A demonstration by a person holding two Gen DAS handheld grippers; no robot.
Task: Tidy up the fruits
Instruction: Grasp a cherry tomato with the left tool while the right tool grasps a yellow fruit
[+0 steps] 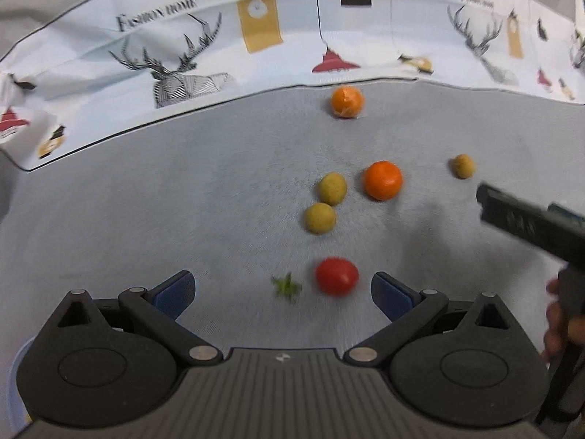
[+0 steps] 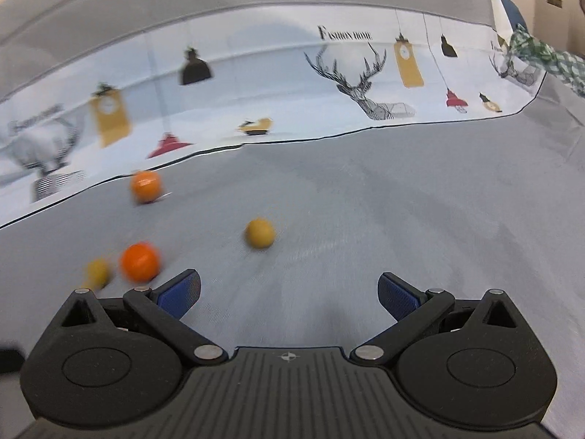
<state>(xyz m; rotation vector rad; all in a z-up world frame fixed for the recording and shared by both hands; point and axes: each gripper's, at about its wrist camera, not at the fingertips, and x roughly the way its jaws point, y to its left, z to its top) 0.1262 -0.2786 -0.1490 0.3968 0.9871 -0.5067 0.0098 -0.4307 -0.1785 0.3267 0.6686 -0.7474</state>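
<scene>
Loose fruit lies on a grey cloth (image 1: pixel 182 201). A red tomato (image 1: pixel 336 276) sits just ahead of my open left gripper (image 1: pixel 283 291), with a small green stem (image 1: pixel 287 287) beside it. Two yellow-green fruits (image 1: pixel 332 188) (image 1: pixel 320 218) lie further out, next to an orange (image 1: pixel 382 180). A second orange (image 1: pixel 347 101) rests near the patterned cloth, and a small yellow-green fruit (image 1: pixel 462 165) lies to the right. My right gripper (image 2: pixel 289 291) is open and empty over bare cloth; a yellow fruit (image 2: pixel 260 233) lies ahead of it, and two oranges (image 2: pixel 140 261) (image 2: pixel 146 185) to its left.
A white patterned cloth (image 1: pixel 204 47) with deer and lamps borders the far side. The right gripper's dark body (image 1: pixel 530 223) and a hand (image 1: pixel 555 322) enter the left wrist view from the right. A green checked cloth (image 2: pixel 548 58) lies at the far right.
</scene>
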